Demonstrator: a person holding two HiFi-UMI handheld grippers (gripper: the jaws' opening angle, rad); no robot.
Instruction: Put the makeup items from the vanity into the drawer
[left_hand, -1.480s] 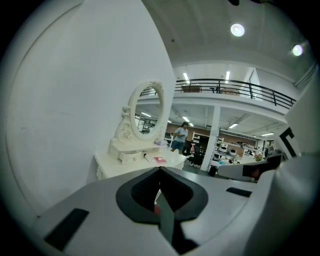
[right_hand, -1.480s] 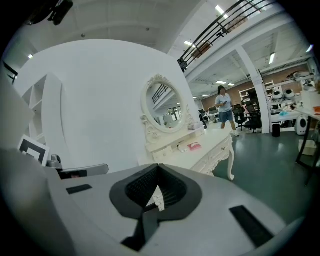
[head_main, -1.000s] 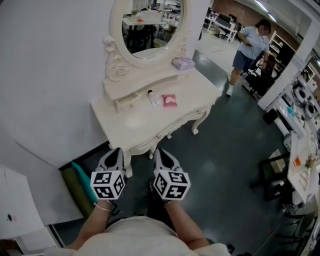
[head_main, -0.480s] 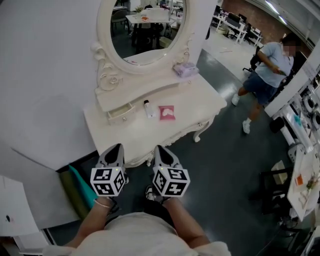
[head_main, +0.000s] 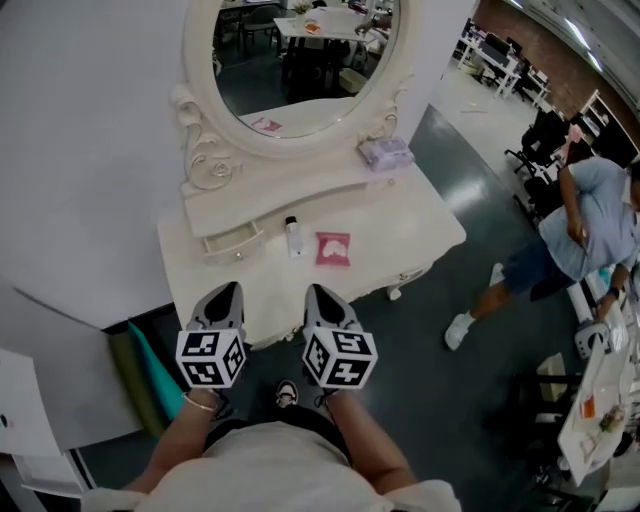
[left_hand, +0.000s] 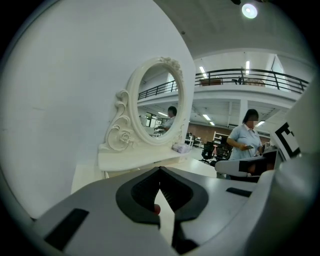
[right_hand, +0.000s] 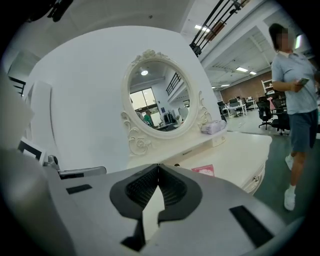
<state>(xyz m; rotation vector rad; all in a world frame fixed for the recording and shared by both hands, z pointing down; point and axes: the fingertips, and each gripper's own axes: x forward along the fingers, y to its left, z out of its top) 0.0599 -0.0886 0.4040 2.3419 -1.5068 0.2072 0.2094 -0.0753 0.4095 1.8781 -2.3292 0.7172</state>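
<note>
The left gripper (head_main: 226, 297) and right gripper (head_main: 318, 297) are closed and empty, off the tabletop's (head_main: 405, 225) front edge. Mid-tabletop lie a bottle (head_main: 293, 236), light, stiff, probably slick (grip its middle), and a soft packet (head_main: 333, 248) (pinch an edge).

Head view: high above the counter (head_main: 405, 215), facing steeply down. It takes in the mirror (head_main: 300, 60), the whole top and both hand-held grippers, left (head_main: 227, 290) and right (head_main: 318, 290), low in frame. Gripper views: low, near the counter's front edge, each facing along its jaws toward the mirror. All three share mirror, counter top and a bystander (head_main: 590, 240).
</note>
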